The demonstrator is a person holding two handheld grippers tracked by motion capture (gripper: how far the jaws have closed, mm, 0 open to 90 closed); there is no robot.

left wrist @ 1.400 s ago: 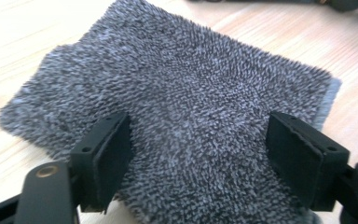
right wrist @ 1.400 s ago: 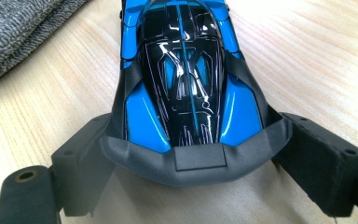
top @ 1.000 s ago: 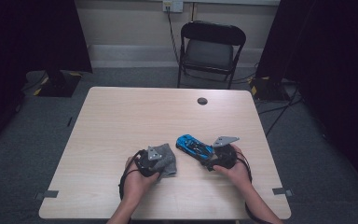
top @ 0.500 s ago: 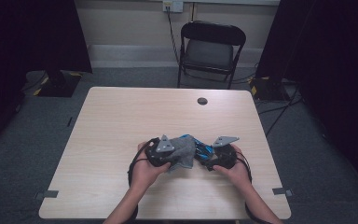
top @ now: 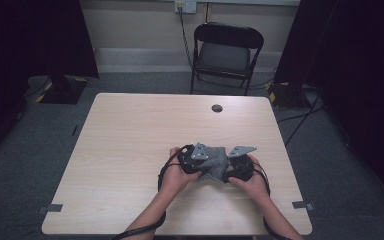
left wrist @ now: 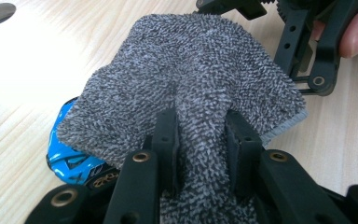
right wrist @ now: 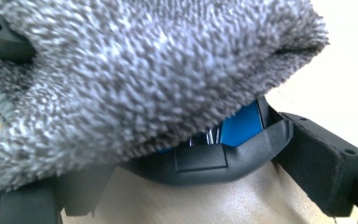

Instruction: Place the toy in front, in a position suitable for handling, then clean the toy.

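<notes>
Near the table's front edge, left gripper (left wrist: 200, 140) clamped on grey cloth (left wrist: 186, 79), right gripper's (top: 240, 167) grip unclear.

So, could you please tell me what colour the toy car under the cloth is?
Bright blue with black details; the toy car shows best in the left gripper view.

Both hand-held grippers brought close together, low over the desk (top: 130, 140)

The left hand-held gripper (left wrist: 200, 126) is clamped on the grey cloth (left wrist: 191, 79); the right hand-held gripper (top: 237, 167) is held just beside it, its jaws being set around the blue toy car (right wrist: 240, 126).
</notes>
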